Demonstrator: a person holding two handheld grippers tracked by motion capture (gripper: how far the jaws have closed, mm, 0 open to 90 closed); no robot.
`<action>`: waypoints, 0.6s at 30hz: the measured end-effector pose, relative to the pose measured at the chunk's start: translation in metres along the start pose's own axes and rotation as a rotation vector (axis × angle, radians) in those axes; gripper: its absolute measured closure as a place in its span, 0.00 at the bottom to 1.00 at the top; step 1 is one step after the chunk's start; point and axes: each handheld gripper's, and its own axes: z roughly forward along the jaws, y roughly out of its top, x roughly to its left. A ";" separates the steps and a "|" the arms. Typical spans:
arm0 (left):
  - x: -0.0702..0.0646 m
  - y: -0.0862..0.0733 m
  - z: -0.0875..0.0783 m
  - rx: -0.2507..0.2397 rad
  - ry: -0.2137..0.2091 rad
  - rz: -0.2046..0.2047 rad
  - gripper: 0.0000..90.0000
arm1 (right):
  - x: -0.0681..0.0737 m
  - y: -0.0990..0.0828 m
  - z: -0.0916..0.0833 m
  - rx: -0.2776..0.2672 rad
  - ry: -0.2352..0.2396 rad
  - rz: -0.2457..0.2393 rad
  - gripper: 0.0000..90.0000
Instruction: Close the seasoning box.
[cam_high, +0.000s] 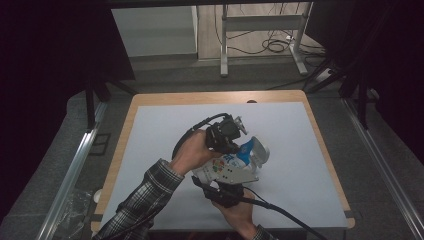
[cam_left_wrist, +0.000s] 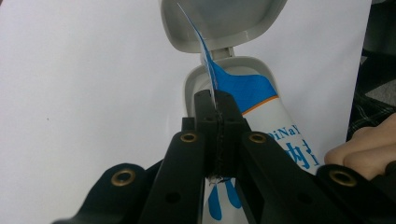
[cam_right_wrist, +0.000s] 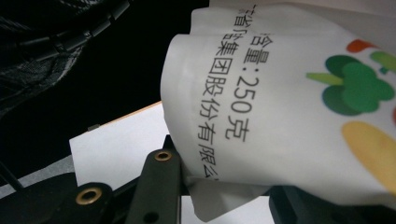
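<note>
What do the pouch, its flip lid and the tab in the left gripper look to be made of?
Pouch: likely soft plastic film, matte, printed; it creases. Flip lid: rigid moulded plastic, smooth grey-white, hinged. Tab: thin flexible film, probably a seal, bending edge-on between the left gripper.

Dim high view with black corners, while the white table sheet (cam_left_wrist: 93, 93) glares brightly and nearby print looks soft.

White pouch (cam_high: 235, 167) — blue print; plaid sleeve (cam_high: 145, 200).
</note>
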 end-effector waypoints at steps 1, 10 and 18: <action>0.000 0.000 0.000 -0.007 0.002 0.001 1.00 | 0.000 -0.001 0.000 -0.001 -0.002 -0.005 0.79; -0.002 0.001 -0.005 -0.034 0.000 0.002 1.00 | -0.002 -0.005 0.001 0.010 -0.011 -0.013 0.79; 0.001 -0.003 -0.007 -0.059 -0.029 -0.009 1.00 | -0.002 -0.012 0.002 0.032 -0.030 -0.037 0.79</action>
